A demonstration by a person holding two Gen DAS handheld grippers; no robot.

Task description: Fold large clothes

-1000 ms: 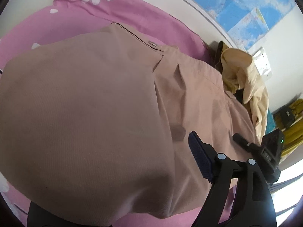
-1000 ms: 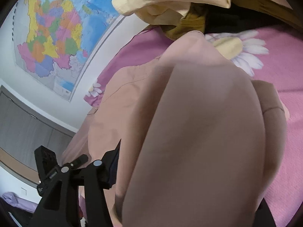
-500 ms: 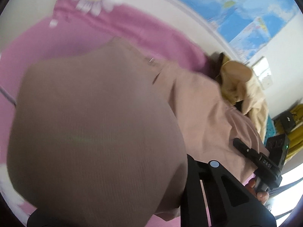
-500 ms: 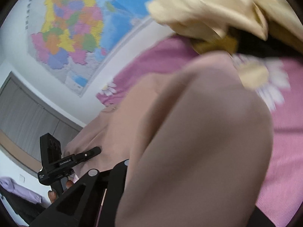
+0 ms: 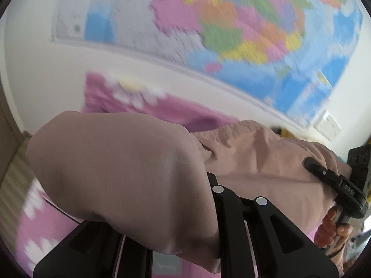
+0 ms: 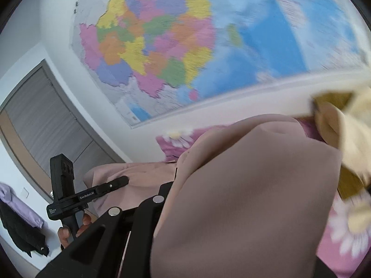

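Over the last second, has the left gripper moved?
Yes. In the left wrist view the wall map, earlier a sliver at the top, now fills the upper half, so the left gripper has tilted upward, lifting the tan garment off the pink sheet.

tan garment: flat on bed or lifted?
Lifted. The tan garment drapes bunched over both hand-held grippers, above the pink bedsheet.

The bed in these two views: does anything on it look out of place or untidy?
Yes. A yellow garment lies crumpled in a heap at the far right of the pink daisy sheet, not folded. The tan garment is bunched over both claws, left claw and right claw, so their tips are hidden.
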